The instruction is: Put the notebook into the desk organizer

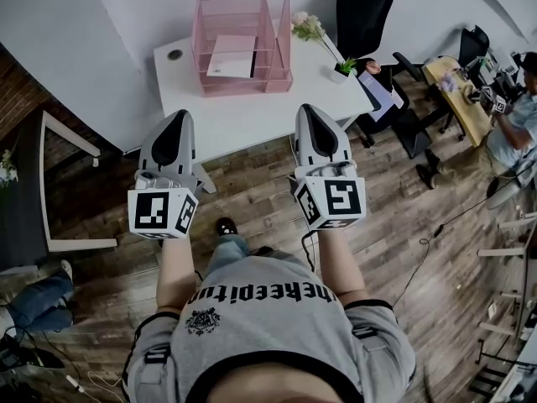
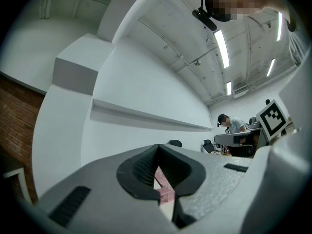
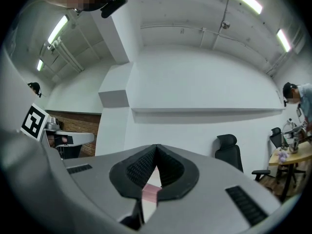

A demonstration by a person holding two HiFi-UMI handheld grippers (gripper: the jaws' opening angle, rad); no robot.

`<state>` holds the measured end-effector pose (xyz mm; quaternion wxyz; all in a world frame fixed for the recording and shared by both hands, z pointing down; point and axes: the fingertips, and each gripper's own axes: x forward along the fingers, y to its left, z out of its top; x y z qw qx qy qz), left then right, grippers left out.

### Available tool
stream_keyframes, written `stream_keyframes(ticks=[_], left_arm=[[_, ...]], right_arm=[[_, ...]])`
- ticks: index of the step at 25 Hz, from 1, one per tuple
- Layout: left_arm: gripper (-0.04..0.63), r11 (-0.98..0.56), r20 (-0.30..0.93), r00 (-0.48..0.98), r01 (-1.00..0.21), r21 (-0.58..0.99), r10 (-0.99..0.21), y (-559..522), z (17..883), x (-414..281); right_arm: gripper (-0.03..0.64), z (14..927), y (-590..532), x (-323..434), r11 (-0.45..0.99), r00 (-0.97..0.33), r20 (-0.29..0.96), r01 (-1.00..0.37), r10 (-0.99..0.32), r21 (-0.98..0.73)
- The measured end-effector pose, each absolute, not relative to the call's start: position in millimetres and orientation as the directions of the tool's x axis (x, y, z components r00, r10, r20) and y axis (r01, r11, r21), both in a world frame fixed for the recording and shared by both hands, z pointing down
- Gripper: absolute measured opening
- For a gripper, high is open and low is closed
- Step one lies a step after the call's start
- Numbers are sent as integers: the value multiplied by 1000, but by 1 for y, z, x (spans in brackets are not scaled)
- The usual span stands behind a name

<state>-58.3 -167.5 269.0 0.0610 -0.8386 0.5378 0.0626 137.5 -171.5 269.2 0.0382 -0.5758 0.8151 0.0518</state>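
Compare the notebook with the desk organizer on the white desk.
The desk organizer is see-through pink mesh; the notebook is a solid, paler cover. The organizer is far larger and stands with upright walls; the notebook is a thin slab inside it. Both sit on the white desk.

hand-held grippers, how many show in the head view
2. The left hand-held gripper at picture left, the right hand-held gripper at picture right, both pointing at the white desk. None seems hidden.

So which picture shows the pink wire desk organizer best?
The head view: the whole pink wire desk organizer stands on the white desk. Both gripper views catch only a small pink sliver of it.
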Motion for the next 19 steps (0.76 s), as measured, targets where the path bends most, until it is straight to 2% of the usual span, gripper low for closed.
stream_keyframes(ticks=[19], left_arm=[[3,-404,-199,400,-914,-24,-894,-137,264,-59]], right_arm=[[0,271,-142,138,335,-336,-121,-942,-934,25]])
